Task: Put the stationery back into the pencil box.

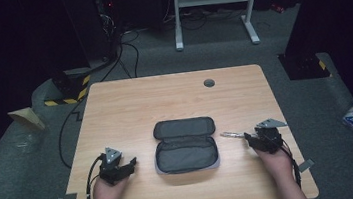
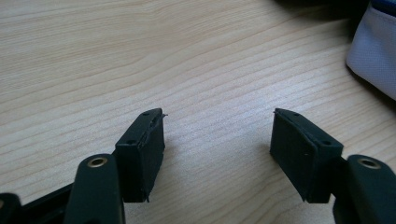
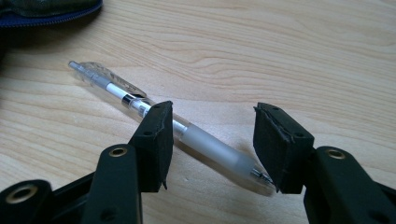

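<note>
Frosted plastic pen (image 3: 187, 135) between tongs (image 3: 212, 144)

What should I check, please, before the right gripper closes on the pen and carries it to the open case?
1. Pen lies between the right gripper pads: ok.
2. Pads pressing on the pen: not ok, gap remains.
3. Pen square to the pads: not ok, it lies slantwise.
4. Case open, inside free: ok.
5. Left gripper open, holding nothing: ok.
6. Table between pen and case unobstructed: ok.
</note>
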Demonstrator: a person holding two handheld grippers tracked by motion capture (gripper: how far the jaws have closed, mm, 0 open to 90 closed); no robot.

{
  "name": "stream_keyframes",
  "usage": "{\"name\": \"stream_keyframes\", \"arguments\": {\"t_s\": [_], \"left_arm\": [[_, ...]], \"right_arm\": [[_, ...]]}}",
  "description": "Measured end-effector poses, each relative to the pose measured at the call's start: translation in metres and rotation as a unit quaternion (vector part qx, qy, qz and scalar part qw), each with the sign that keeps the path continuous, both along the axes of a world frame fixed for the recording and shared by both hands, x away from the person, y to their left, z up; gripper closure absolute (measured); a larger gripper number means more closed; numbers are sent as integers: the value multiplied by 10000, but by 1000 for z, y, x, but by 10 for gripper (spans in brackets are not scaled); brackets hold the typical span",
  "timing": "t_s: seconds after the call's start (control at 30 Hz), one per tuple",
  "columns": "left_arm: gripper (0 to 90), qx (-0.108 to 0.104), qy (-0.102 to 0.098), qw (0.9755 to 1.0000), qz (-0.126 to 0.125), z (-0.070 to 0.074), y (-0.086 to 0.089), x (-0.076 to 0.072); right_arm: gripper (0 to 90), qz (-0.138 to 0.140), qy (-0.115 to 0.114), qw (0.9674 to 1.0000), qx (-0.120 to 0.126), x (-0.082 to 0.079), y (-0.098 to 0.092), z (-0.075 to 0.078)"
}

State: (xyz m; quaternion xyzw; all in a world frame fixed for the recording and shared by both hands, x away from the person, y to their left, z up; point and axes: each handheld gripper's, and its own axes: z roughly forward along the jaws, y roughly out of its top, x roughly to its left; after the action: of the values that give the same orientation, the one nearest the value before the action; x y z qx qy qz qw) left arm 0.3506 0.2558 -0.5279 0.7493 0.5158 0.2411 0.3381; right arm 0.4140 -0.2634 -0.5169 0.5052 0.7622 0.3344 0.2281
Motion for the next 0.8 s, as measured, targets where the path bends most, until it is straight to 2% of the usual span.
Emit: {"name": "stream_keyframes", "arguments": {"t_s": [0.13,0.23,0.43,0.63,0.73,0.8], "left_arm": [[353,-28,9,10000,2,0,0,0],[353,-34,6,10000,-9,0,-1,0],[352,-35,10,10000,-20,0,-1,0],[352,-44,22,10000,-35,0,-1,0],[352,-44,24,10000,-38,0,-1,0],[352,-42,23,10000,-40,0,-1,0]], "right_arm": [[474,52,54,9999,-124,1,4,-3],[487,40,73,9999,-82,0,4,-2],[515,88,17,9998,-159,-5,6,-1],[562,280,-20,9995,-168,-18,11,4],[562,368,-79,9991,-189,-23,13,6],[546,381,-209,9986,-287,-27,13,8]]}}
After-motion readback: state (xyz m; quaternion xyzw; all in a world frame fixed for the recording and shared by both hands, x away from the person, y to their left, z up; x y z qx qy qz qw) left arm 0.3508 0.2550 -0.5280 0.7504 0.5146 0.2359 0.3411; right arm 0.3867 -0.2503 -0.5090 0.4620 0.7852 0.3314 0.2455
